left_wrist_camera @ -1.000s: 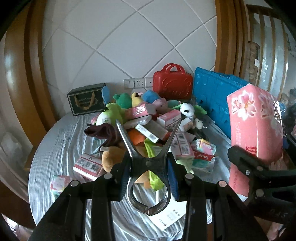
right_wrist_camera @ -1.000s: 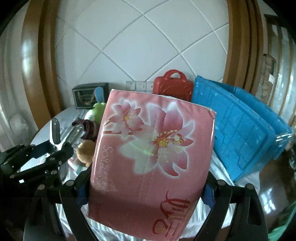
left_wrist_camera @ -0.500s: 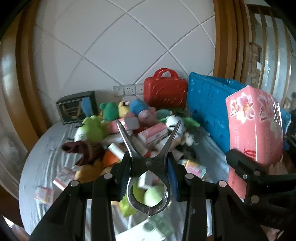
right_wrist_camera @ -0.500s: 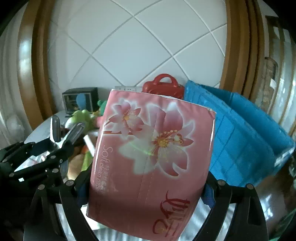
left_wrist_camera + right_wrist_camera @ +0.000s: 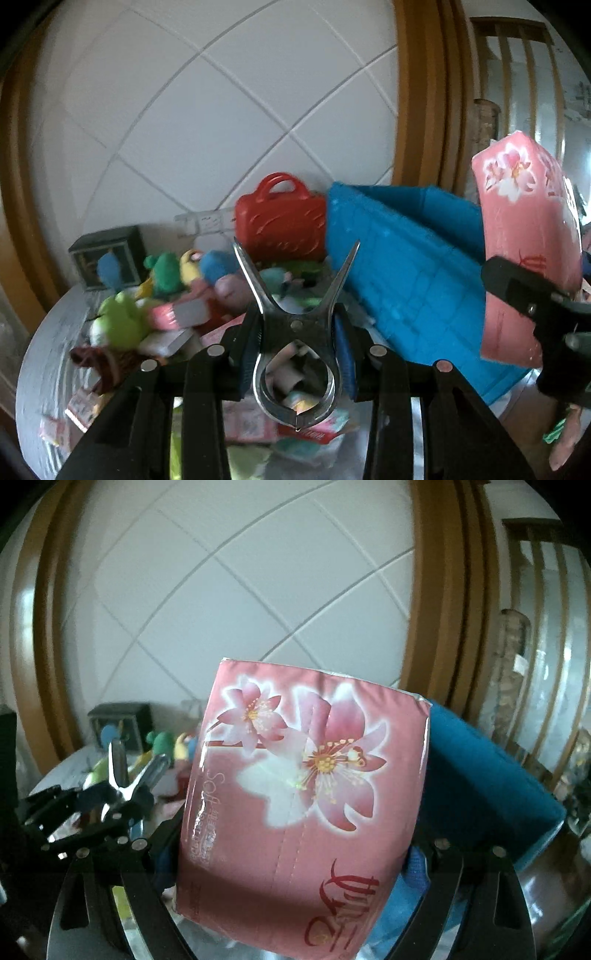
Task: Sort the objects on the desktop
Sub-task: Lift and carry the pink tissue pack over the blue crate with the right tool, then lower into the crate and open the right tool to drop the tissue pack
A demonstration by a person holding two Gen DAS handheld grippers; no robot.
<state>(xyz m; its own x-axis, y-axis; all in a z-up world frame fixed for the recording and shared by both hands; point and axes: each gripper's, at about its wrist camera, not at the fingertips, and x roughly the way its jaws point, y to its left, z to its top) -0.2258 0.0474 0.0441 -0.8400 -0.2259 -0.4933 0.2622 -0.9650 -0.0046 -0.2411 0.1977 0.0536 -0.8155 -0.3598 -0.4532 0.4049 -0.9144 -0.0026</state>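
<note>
Left tool [image 5: 295,325] clamped on a metal clip [image 5: 295,354]; right tool [image 5: 295,853] spread wide around a pink tissue pack [image 5: 299,797], carried above the blue crate [image 5: 406,280]. Likely risks: soft pack sliding out through a thin grip, or clip prongs snagging the plush toys [image 5: 162,273]. Round worktop [image 5: 48,354] under grey cloth, heaped with small boxes; white diamond tiles and wooden trim behind.

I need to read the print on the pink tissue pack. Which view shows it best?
The right wrist view: the pink tissue pack fills it face-on. The left wrist view shows the pack only edge-on at the right margin.
</note>
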